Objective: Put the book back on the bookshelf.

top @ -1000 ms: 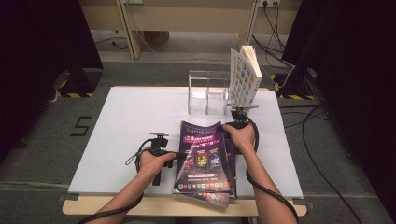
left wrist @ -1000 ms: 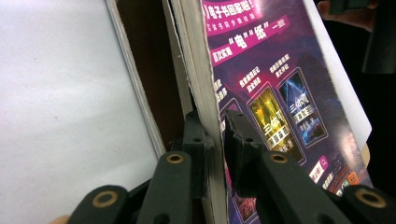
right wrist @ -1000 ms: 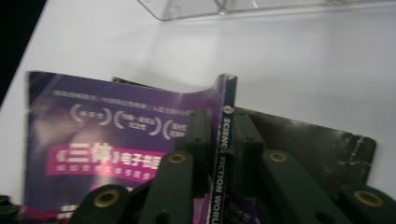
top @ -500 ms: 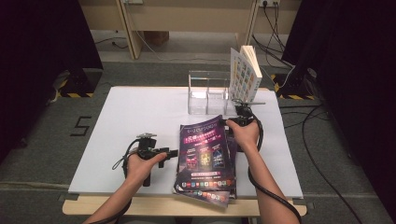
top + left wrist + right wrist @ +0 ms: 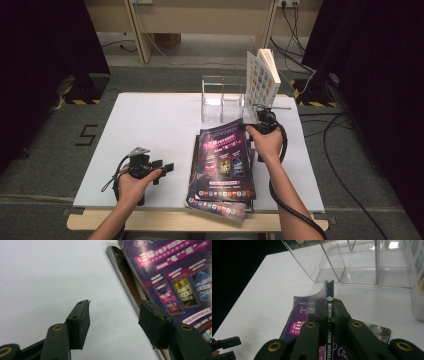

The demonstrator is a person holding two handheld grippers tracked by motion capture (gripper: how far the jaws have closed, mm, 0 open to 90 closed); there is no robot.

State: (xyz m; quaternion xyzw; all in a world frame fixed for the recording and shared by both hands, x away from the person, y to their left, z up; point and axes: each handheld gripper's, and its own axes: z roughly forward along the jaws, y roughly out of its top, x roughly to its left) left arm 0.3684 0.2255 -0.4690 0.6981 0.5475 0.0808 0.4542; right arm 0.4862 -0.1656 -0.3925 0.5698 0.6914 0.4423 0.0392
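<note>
Since the earlier frame my left gripper (image 5: 167,166) has pulled away from the magazine's left edge toward the near left of the table, and its jaws have just been opening; in the left gripper view they stand wide apart with nothing between them, only bare white table (image 5: 45,277) showing through the gap. I keep the right gripper (image 5: 263,121) clenched on the top magazine (image 5: 223,157), pinching it at the spine by its far right corner; in the right gripper view the dark spine with white lettering runs straight up between the two pads, and the cover curls away to the left of it. That magazine has a glossy purple and magenta cover with white headings, small picture panels in the middle and a strip of little coloured tiles along its near edge. It lies just in front of the clear plastic organizer (image 5: 223,97), on top of the stack, far end lifted by my right gripper, and the left gripper sits well apart from it on its left side. I count two grippers, one clear organizer with several compartments, and one thick book (image 5: 262,82) standing upright at the organizer's right end. At least two magazines are stacked in front of the organizer; a second cover peeks out below the top one, and I cannot tell whether more lie underneath.
</note>
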